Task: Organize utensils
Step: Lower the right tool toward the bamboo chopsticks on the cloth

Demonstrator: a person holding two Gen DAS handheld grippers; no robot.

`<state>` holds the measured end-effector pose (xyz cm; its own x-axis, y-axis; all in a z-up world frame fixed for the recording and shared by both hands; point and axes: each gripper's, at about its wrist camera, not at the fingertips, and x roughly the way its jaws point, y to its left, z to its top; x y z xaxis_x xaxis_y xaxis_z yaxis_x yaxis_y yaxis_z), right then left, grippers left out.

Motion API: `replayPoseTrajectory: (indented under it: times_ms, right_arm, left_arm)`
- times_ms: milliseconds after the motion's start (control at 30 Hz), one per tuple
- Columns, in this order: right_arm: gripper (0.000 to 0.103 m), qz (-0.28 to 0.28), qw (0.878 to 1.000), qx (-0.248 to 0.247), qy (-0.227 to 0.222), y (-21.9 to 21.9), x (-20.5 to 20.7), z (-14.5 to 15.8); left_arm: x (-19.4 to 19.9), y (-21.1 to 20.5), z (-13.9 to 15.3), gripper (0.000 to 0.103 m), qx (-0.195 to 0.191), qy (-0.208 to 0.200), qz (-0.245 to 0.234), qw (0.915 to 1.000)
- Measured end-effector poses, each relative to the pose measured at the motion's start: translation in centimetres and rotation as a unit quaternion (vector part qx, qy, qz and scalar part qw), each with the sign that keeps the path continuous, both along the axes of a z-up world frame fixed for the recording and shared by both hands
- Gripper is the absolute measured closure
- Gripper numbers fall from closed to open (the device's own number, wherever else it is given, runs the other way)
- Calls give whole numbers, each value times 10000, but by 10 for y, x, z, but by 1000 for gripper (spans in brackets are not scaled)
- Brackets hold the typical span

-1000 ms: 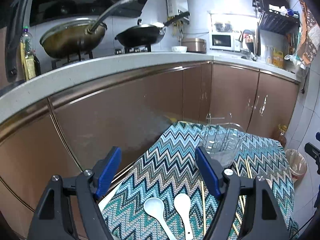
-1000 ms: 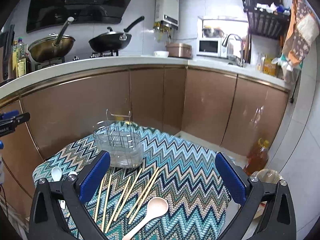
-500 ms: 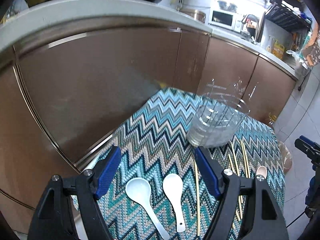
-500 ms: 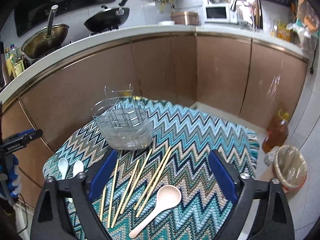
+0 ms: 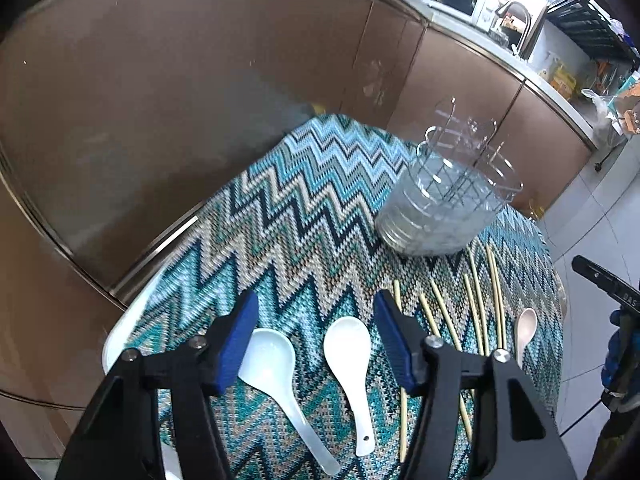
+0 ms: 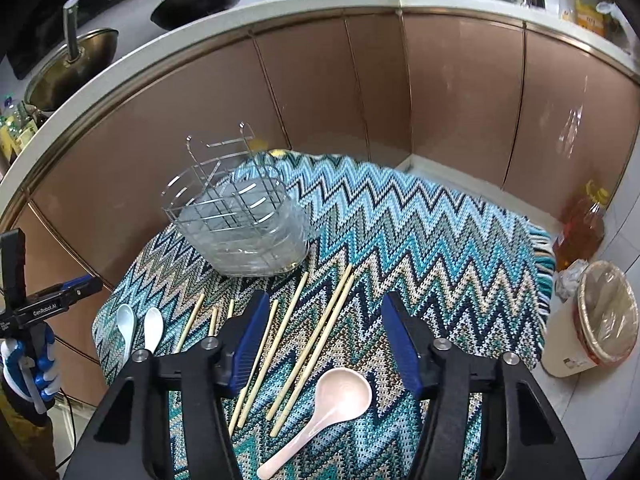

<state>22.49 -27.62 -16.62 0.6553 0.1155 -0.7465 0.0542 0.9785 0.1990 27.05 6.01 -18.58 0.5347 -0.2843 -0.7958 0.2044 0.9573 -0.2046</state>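
Fingers of both grippers, left (image 5: 316,340) and right (image 6: 322,340), gaped wide and empty. Spoons (image 5: 352,364) and chopsticks (image 6: 316,344) lay near the rack (image 6: 236,224); thin, crowded sticks could probably slip or scatter when pinched.

Table under zigzag cloth (image 6: 420,232). On it: wire rack (image 6: 240,220) toward far edge; chopsticks (image 6: 312,340), two white spoons (image 5: 312,364), pink spoon (image 6: 332,400) along near edge.
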Motion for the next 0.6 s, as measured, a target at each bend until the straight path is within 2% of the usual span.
replayPoseTrajectory:
  times_ms: [433, 600]
  right_arm:
    - [63, 118, 9987, 255, 421, -17, 27, -21]
    - [65, 192, 9984, 200, 497, -17, 32, -26]
  left_arm:
    - [29, -8, -33, 69, -480, 826, -189, 9952]
    - [31, -17, -37, 71, -436, 900, -342, 9944]
